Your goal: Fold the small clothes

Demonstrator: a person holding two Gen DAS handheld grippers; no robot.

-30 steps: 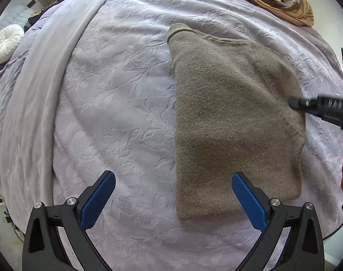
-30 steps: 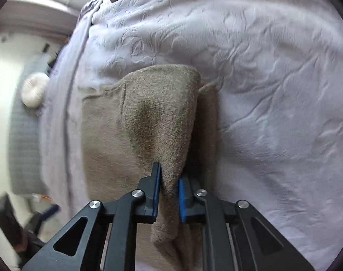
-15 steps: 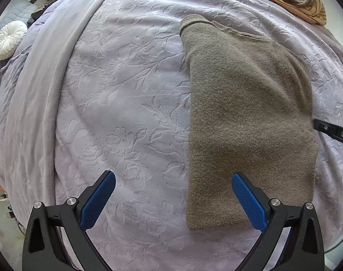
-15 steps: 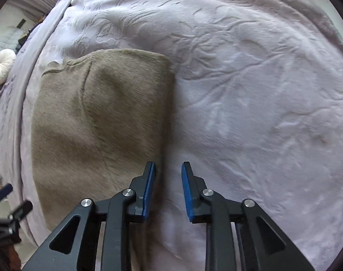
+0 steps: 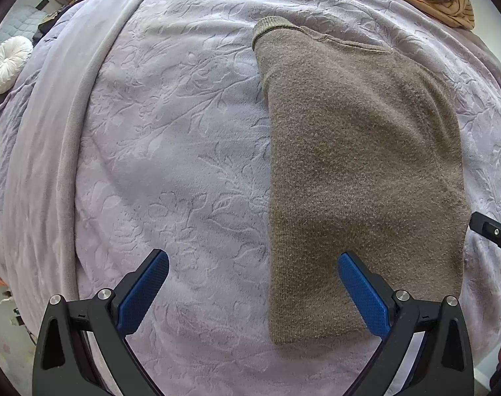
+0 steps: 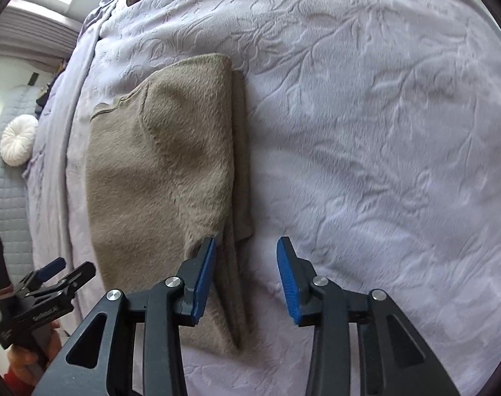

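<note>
Garment: folded olive-brown knitted sweater (image 5: 362, 178) lying flat mid-bed on the embossed lilac bedspread (image 5: 171, 151).
Left gripper (image 5: 252, 283): blue pads wide apart, hovering, empty.
Right gripper (image 6: 247, 274): jaws opening, sweater's edge loose between them.

Left gripper (image 5: 253, 283): points straight down, jaws spread wide, nothing between the blue pads.
Right gripper (image 6: 247, 277): tilted steeply down, jaws opening, pads pressing on nothing.
Right gripper's left pad (image 6: 204, 280): just at a cloth edge.
Hand: a part shows under the left gripper (image 6: 49, 283) in the right wrist view.
</note>
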